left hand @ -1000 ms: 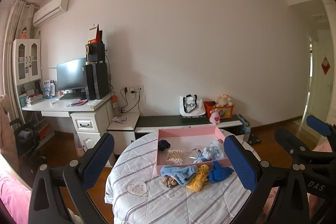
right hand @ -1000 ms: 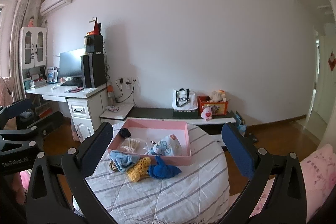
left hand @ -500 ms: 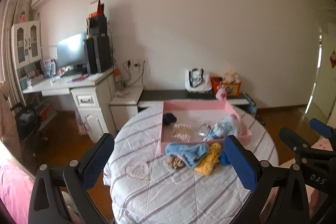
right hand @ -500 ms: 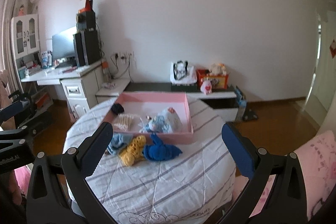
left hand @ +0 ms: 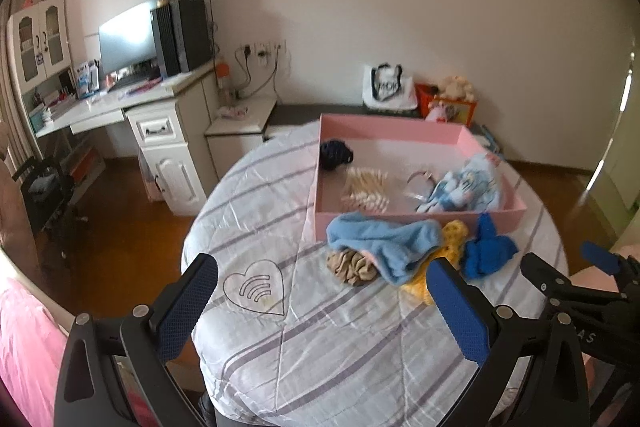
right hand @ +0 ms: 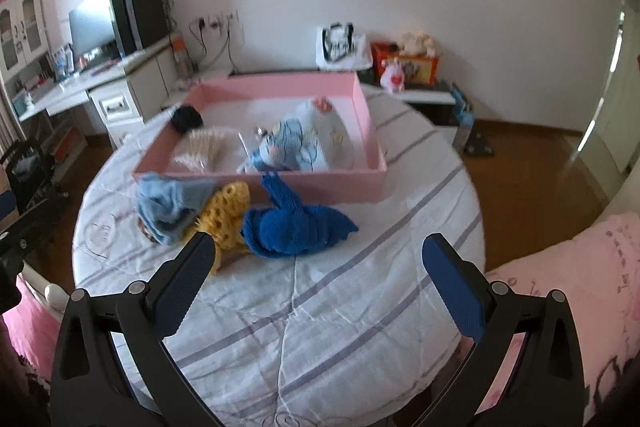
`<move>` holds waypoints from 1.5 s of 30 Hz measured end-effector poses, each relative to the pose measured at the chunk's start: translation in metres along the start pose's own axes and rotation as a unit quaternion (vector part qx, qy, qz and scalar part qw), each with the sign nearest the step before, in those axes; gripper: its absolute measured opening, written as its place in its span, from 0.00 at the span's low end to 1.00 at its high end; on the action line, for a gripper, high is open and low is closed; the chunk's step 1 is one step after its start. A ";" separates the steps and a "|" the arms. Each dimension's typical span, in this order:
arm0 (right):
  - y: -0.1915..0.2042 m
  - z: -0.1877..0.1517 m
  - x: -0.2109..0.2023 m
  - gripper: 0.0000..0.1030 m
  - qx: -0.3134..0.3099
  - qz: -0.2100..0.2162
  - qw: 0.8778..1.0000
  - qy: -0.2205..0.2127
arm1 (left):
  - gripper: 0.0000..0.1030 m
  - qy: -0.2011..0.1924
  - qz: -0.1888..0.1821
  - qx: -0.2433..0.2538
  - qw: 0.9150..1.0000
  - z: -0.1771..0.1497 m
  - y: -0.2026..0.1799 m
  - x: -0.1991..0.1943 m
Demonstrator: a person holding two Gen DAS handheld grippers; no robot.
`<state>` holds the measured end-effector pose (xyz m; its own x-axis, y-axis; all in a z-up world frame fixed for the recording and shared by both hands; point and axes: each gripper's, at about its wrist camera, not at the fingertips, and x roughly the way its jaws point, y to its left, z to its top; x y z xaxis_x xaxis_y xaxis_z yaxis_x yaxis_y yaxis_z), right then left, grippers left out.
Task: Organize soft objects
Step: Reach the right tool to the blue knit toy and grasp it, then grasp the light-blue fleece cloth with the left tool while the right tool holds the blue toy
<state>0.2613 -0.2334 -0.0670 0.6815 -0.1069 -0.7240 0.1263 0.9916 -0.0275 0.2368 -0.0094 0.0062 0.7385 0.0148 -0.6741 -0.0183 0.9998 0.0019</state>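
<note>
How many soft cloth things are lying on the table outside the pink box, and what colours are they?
Light blue fluffy cloth: 1
Dark blue knitted cloth: 1
Yellow knitted cloth: 1
Tan crumpled cloth: 1
Total: 4, all on the striped tablecloth in front of the pink box.

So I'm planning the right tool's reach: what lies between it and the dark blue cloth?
Only bare striped tablecloth, as the right wrist view shows; the open right tool hovers short of the dark blue cloth.
</note>
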 end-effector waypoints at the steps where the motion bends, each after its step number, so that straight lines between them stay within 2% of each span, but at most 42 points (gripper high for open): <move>1: 0.001 0.000 0.008 1.00 -0.001 0.000 1.000 0.008 | 1.00 0.004 0.000 0.001 1.000 0.000 0.001 0.006; 8: 0.006 0.002 0.056 1.00 -0.002 -0.001 0.998 0.056 | 1.00 0.052 0.001 0.002 0.999 0.004 0.007 0.065; 16: 0.007 0.005 0.087 1.00 0.003 0.003 0.997 0.080 | 1.00 0.079 0.005 -0.005 0.997 0.006 0.018 0.110; 19: 0.006 0.008 0.088 0.86 0.002 0.014 0.997 0.073 | 1.00 0.084 0.000 -0.003 0.996 0.007 0.018 0.120; 21: 0.005 0.008 0.089 0.64 0.002 0.032 0.997 0.075 | 1.00 0.086 -0.005 -0.001 0.996 0.007 0.017 0.124; 22: 0.004 0.008 0.089 0.59 0.003 0.042 0.996 0.077 | 1.00 0.086 -0.009 0.001 0.996 0.006 0.016 0.124; 26: -0.002 0.008 0.087 0.48 0.005 0.051 0.996 0.074 | 1.00 0.083 -0.026 0.005 0.996 0.008 0.010 0.126; 31: -0.015 0.009 0.078 0.47 0.015 0.035 0.997 0.060 | 1.00 0.079 -0.038 0.010 0.996 0.009 0.001 0.126; 36: -0.029 0.010 0.071 0.47 0.025 0.040 0.997 0.056 | 1.00 0.085 -0.071 0.011 0.994 0.013 -0.011 0.131; 41: -0.036 0.011 0.083 0.48 0.031 0.035 0.996 0.070 | 1.00 0.097 -0.112 0.006 0.989 0.016 -0.018 0.147; 44: -0.038 0.011 0.089 0.49 0.033 0.040 0.996 0.072 | 0.91 0.106 -0.131 0.003 0.986 0.017 -0.022 0.159; 45: -0.037 0.010 0.090 0.50 0.032 0.040 0.996 0.072 | 0.77 0.112 -0.130 0.006 0.985 0.017 -0.024 0.164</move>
<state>0.3258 -0.2810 -0.1243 0.5812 -0.0117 -0.8137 0.1250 0.9893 0.0751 0.3702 -0.0302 -0.0919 0.5498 -0.2426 -0.7993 0.1598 0.9698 -0.1844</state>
